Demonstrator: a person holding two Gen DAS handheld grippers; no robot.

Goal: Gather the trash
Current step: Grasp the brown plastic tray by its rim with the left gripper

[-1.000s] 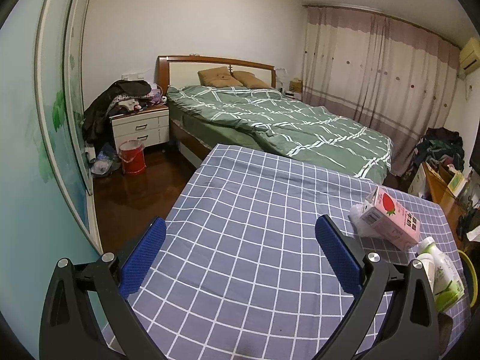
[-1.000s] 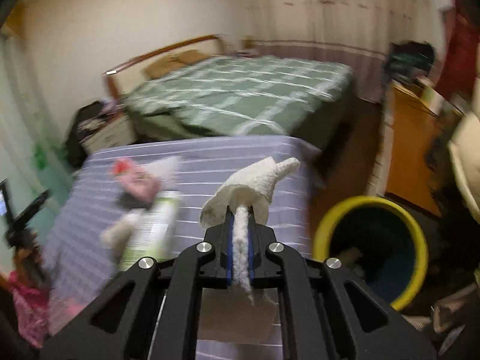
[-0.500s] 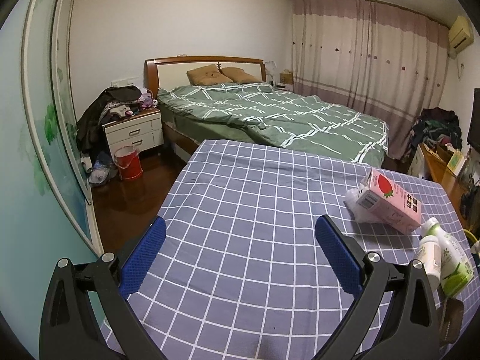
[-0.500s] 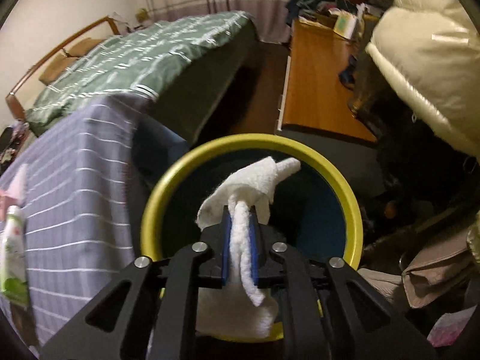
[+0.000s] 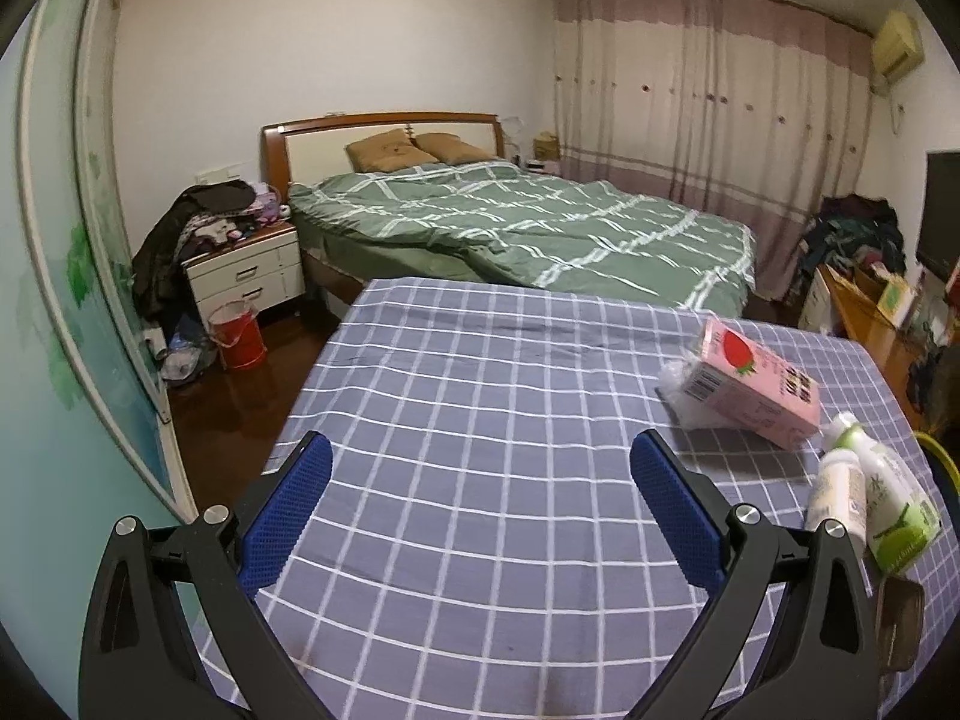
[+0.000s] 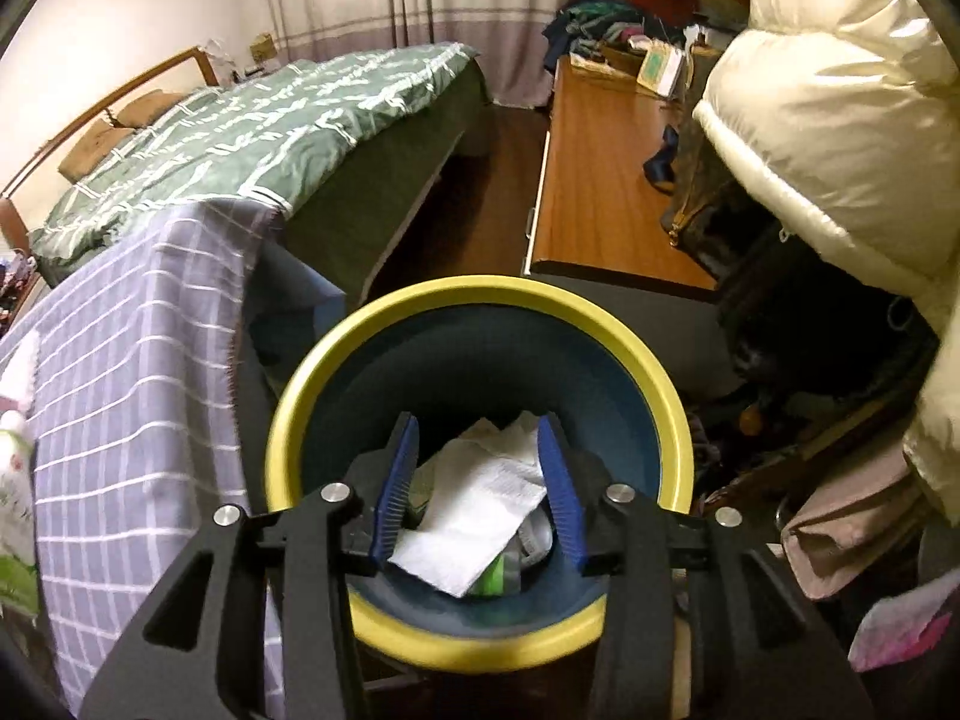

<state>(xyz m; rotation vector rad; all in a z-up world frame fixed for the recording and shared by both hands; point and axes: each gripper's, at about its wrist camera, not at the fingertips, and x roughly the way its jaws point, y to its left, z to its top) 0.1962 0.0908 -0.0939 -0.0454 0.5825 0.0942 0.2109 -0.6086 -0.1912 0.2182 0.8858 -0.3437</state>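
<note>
Dim indoor light, fisheye-warped edges, slight blur

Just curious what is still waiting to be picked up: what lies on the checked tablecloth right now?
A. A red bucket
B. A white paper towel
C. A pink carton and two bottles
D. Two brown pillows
C: the pink carton and two bottles lie on the checked tablecloth.

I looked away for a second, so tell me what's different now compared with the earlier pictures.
The right gripper swung from above the table to over the yellow-rimmed bin. It had been clamped on the white paper towel; now its fingers are opening and the towel lies loose in the bin. The left gripper stayed open and empty over the checked tablecloth; the pink carton and green bottle lie untouched.
</note>
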